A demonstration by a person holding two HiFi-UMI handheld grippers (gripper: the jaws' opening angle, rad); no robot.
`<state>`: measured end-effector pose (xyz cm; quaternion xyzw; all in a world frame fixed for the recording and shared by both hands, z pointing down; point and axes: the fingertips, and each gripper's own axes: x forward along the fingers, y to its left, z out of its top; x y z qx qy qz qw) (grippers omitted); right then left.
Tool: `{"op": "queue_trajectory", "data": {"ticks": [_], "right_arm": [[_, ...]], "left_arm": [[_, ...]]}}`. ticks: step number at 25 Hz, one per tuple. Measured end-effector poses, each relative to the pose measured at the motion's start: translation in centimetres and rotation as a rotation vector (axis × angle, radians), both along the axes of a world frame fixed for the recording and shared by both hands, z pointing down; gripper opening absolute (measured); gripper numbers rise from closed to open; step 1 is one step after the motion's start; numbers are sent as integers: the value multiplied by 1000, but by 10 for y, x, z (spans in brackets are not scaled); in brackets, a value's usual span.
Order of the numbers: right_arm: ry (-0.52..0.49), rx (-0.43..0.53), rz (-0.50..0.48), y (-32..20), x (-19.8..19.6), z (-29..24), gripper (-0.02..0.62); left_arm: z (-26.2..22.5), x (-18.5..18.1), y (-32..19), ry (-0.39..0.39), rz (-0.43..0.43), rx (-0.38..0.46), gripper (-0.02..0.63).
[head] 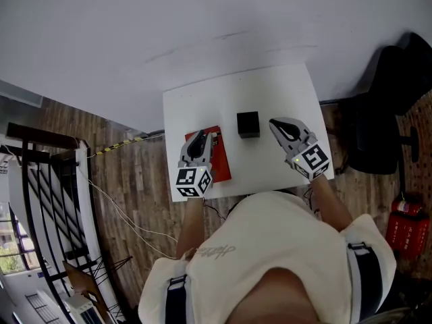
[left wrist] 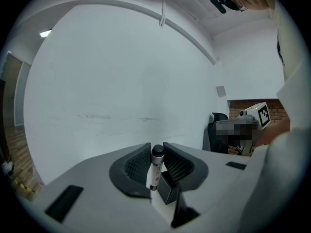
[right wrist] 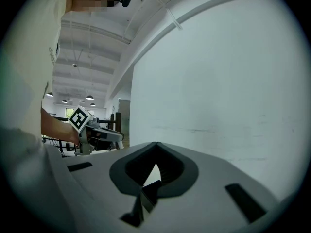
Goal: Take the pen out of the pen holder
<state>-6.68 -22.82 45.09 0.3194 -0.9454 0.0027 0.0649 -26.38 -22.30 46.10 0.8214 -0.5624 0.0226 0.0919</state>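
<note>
The left gripper (left wrist: pixel 156 148) clamps the white, black-capped pen (left wrist: pixel 155 171) upright, likely to clear the black cube-shaped pen holder (left wrist: pixel 168 190) just ahead; the right gripper (right wrist: pixel 156 144) sits empty, jaws together.

An office-like room: white desk (head: pixel 270 93), black swivel chair (head: pixel 378 130), wood floor (head: pixel 135 181).

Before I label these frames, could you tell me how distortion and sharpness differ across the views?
Head view: evenly lit, sharp, no glare on the table. Left gripper view: strong fisheye, black corners, the pen crisp. Right gripper view: same fisheye, bright ceiling lights at left.
</note>
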Motion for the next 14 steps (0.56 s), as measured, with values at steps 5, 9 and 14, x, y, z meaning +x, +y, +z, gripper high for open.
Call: {"op": "queue_trajectory", "data": {"ticks": [5, 9, 14], "right_arm": [[4, 2, -7, 2, -1, 3, 8], [-1, 2, 3, 1, 1, -1, 8], [-4, 0, 3, -4, 5, 2, 8]], "left_arm": [[4, 0, 1, 2, 6, -12, 91], [4, 1, 0, 1, 11, -18, 91], [4, 6, -6, 0, 15, -17, 91]]}}
